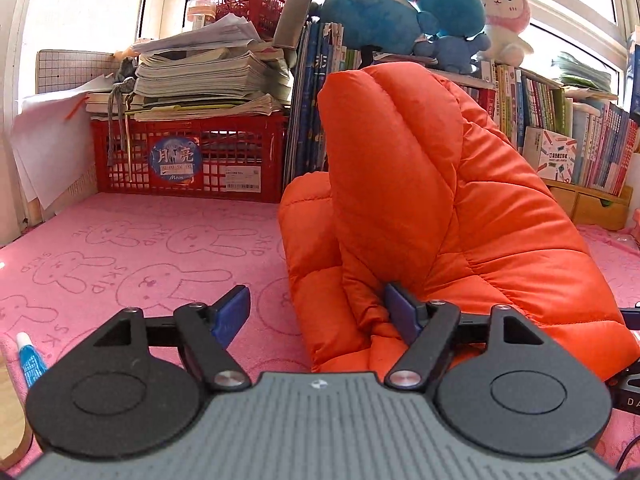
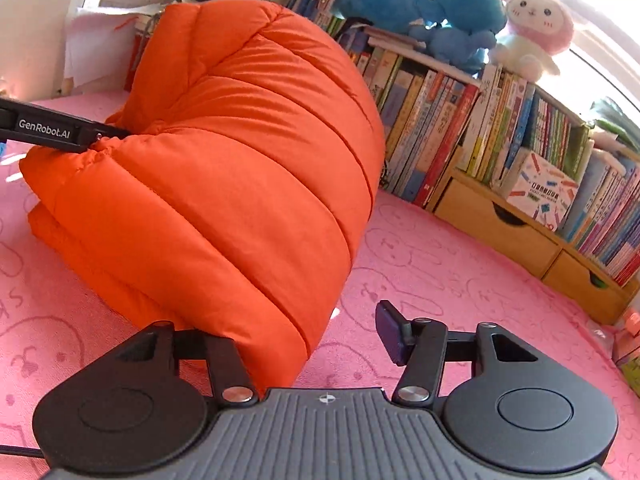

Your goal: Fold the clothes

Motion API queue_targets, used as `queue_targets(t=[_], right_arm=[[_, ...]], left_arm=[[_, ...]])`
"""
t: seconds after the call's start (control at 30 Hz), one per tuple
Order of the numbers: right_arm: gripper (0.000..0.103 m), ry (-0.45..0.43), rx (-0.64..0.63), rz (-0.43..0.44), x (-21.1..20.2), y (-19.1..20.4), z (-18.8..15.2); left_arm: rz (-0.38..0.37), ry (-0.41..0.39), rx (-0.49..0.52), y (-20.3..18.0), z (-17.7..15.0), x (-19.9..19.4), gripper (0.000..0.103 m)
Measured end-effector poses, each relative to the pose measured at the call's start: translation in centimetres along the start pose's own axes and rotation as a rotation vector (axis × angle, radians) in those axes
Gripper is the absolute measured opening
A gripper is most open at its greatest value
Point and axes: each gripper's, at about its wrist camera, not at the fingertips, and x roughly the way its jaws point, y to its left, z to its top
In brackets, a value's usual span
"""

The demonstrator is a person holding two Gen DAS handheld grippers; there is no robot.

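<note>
A: Where is the orange padded jacket (image 1: 460, 216) now?

B: It lies as a thick bundle on the pink cloth (image 1: 132, 248) of the desk, in front of both tools. From the left tool (image 1: 316, 312) it is ahead and to the right, and its near edge lies between the 2 blue pads. The right pad presses into a fold; the left pad is free over the cloth.

A: So is the left tool holding it?

B: No. Its jaws stand wide apart and clamp nothing.

A: And the right tool (image 2: 308, 332)?

B: Also wide open. The jacket (image 2: 248, 168) covers its left finger, the right finger is free over the cloth (image 2: 460, 276). In this view the left tool (image 2: 52, 130) touches the far left edge of the bundle.

A: How much free room is there?

B: Open cloth left of the left tool, up to the red crate (image 1: 188, 160). Open cloth right of the right tool, up to the wooden drawers (image 2: 500, 228) under the books (image 2: 480, 120).
</note>
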Motion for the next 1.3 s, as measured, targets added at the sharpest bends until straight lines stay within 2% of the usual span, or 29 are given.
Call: queue_targets(t=[0.1, 0.2, 0.43, 0.53, 0.67, 0.73, 0.83, 0.93, 1.03, 1.07, 1.1, 1.23, 1.3], right_arm=[[0.022, -0.005, 0.061, 0.039, 0.0, 0.2, 0.1], [0.018, -0.066, 0.128, 0.024, -1.6, -0.2, -0.1], [0.017, -0.156, 0.155, -0.061, -6.7, -1.1, -0.4], [0.017, -0.128, 0.166, -0.097, -8.8, -1.4, -1.4], [0.018, -0.018, 0.162, -0.107, -7.5, -1.4, -4.1], [0.018, -0.016, 0.112, -0.130, -7.0, -0.6, -4.7], [0.019, -0.026, 0.021, -0.157, -6.7, 0.7, -5.1], [0.023, -0.030, -0.002, -0.160, -6.7, 0.9, -5.4], [0.047, -0.049, -0.015, -0.169, -7.5, 0.8, -5.7], [0.059, -0.065, -0.017, -0.153, -8.2, 0.3, -5.9], [0.066, -0.077, -0.009, -0.126, -9.1, -0.3, -6.1], [0.068, -0.122, 0.104, 0.027, -12.6, -3.6, -6.2], [0.068, -0.181, 0.170, 0.075, -13.6, -5.0, -5.1]], left_arm=[[0.016, 0.003, 0.010, -0.2, 0.0, 0.0, 0.075], [0.020, 0.012, 0.015, -0.3, -0.1, -0.4, 0.075], [-0.023, 0.060, 0.007, -0.7, -0.7, -2.3, 0.075], [-0.033, 0.108, -0.009, -0.7, -1.2, -1.9, 0.072], [-0.044, 0.178, -0.030, -0.7, -1.6, -1.0, 0.072], [-0.049, 0.213, -0.041, -0.7, -1.8, -0.6, 0.071], [-0.037, 0.220, -0.019, -1.1, -1.9, -0.4, 0.071], [-0.033, 0.221, -0.012, -1.2, -2.0, -0.4, 0.071], [-0.029, 0.223, -0.005, -1.3, -2.1, -0.4, 0.071], [-0.028, 0.223, -0.002, -1.3, -2.1, -0.4, 0.071], [-0.027, 0.223, 0.000, -1.3, -2.1, -0.4, 0.071], [-0.022, 0.225, 0.010, -1.4, -2.2, -0.4, 0.071], [-0.020, 0.226, 0.012, -1.5, -2.2, -0.4, 0.071]])
